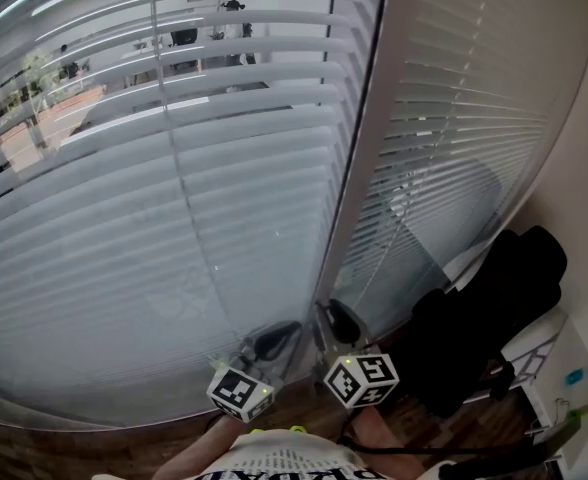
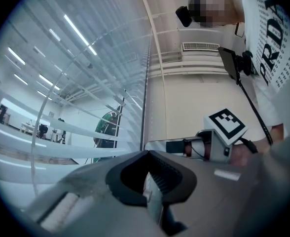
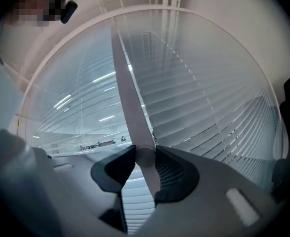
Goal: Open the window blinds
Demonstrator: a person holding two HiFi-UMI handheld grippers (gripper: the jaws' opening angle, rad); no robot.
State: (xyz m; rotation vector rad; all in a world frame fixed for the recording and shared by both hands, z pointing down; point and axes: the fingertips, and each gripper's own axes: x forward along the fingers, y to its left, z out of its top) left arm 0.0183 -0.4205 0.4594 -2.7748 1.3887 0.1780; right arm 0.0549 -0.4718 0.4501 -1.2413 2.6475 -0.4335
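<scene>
Two white slatted blinds hang side by side, the left blind [image 1: 124, 218] and the right blind [image 1: 464, 128], with a pale window post [image 1: 366, 138] between them. Through the upper slats of the left blind a room shows. My right gripper [image 3: 145, 156] is shut on the blinds' pale tilt wand [image 3: 127, 93], which runs up from between its pads. In the head view this gripper [image 1: 336, 320] sits at the foot of the post. My left gripper [image 1: 271, 340] is beside it, close to the left blind. Its jaws [image 2: 148, 154] meet at the tips with nothing seen between them.
A black chair [image 1: 494, 318] stands at the right under the right blind, with a white box [image 1: 564, 368] beside it. A thin pull cord [image 1: 392, 230] hangs in front of the right blind. The right gripper's marker cube [image 2: 227, 126] shows in the left gripper view.
</scene>
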